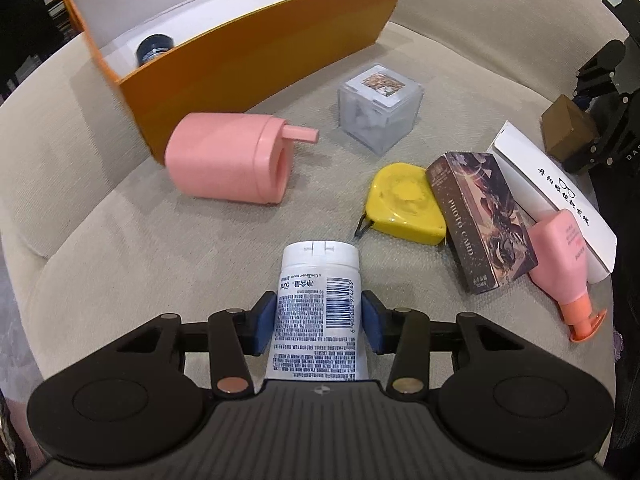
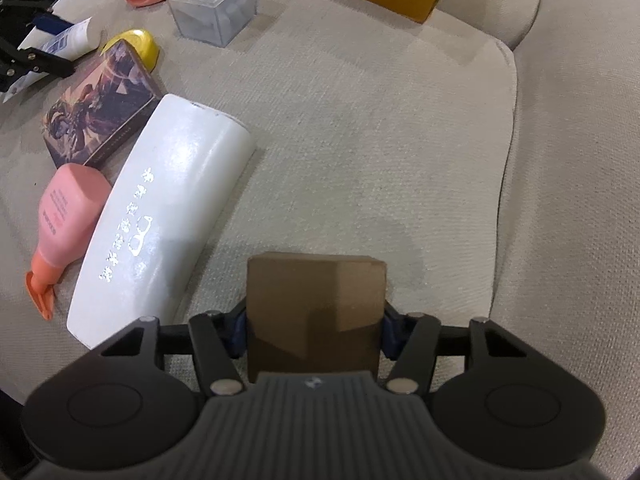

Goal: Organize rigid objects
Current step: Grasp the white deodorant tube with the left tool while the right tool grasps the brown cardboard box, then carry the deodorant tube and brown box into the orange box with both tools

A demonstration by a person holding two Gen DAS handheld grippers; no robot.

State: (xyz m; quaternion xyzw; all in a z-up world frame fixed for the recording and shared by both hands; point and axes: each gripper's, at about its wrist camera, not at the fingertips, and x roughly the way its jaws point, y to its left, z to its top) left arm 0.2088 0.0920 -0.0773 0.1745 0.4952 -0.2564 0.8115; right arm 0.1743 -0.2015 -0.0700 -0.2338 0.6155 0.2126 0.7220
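Tube (image 1: 318,304) lies pinched between the left gripper's (image 1: 318,322) blue pads, long axis running straight ahead, white cap pointing toward the orange box (image 1: 248,44) at the cushion's (image 1: 100,240) far edge. Only the left view shows the box's inside, where a dark jar (image 1: 155,49) sits. The right gripper (image 2: 314,326) clamps a brown block (image 2: 316,312); its view alone shows bare cushion to the right. A white case (image 2: 168,208), card box (image 2: 100,100), pink bottle (image 2: 66,216) and yellow tape (image 1: 406,204) crowd together between the grippers.
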